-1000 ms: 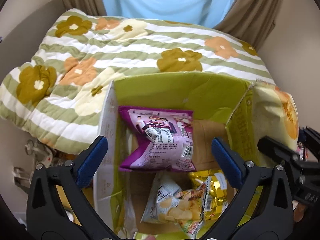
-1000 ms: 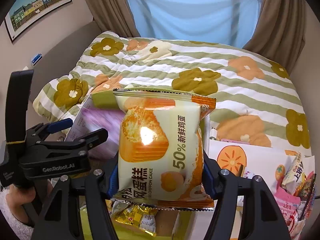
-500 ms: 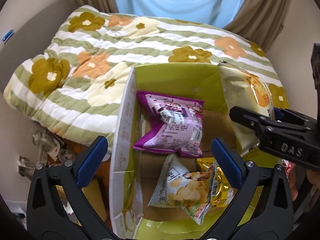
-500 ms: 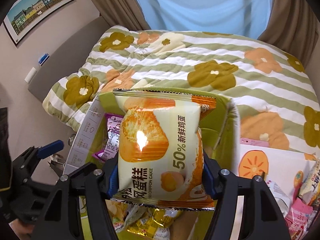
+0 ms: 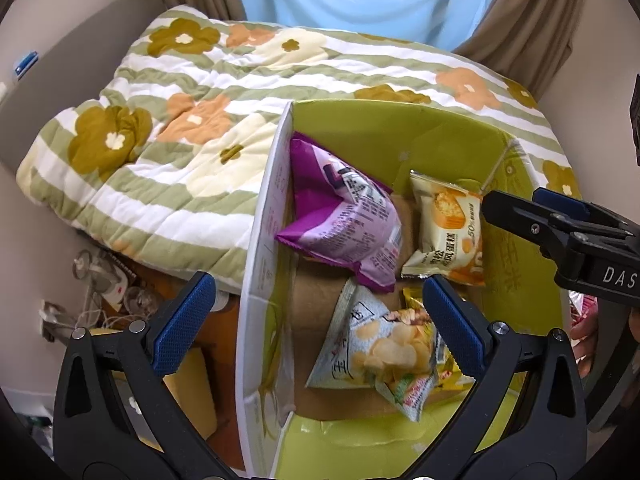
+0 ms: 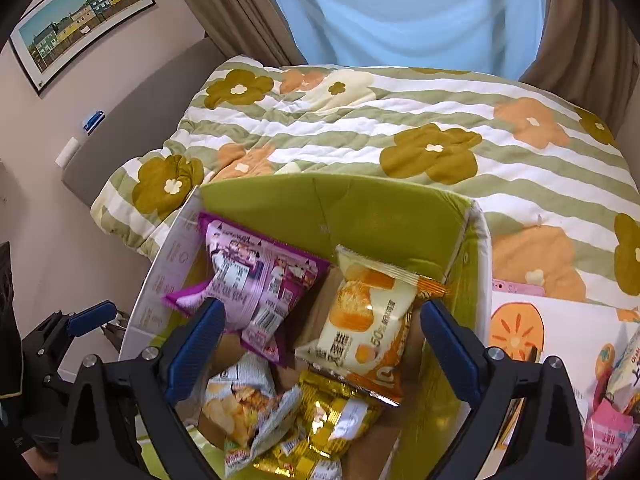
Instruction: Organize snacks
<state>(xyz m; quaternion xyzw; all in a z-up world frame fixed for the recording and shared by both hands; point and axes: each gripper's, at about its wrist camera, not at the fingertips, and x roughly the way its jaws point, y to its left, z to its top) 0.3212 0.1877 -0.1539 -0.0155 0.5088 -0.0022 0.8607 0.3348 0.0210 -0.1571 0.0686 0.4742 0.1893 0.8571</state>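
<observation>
— Behind everything we have the bed with its flowered quilt [image 6: 400, 128], curtains drawn over the window, and against the bed's edge our green carton [image 6: 360, 204]. Where has the cake packet ended up?

— Our chiffon cake packet [image 6: 368, 320] lies inside the carton, on the right-hand side, tilted with its top edge leaning toward the far wall. It overlaps the gold wrapper [image 6: 336, 420] below it and sits just beside the purple bag [image 6: 256, 280], which is crumpled against the left wall. We judge it lies there so the pouches sit next to one another rather than piled up.

— And our tongs?

— Our right gripper [image 6: 320, 344] hangs above the carton with its blue pads spread wide and nothing between them; the packet is below the gap, touched by neither pad. Our left gripper [image 5: 316, 320] is equally wide and empty, poised over the chip bag [image 5: 384, 352] at the near end, perhaps ready to steady the carton, though it touches nothing.

— What remains?

— Off to the right, on the white persimmon-print sheet [image 6: 560, 328], we see more snacks [image 6: 612, 412] waiting, pink and pale wrappers well apart from the carton. We reckon those go in next, and space near the far wall is free for them.
</observation>
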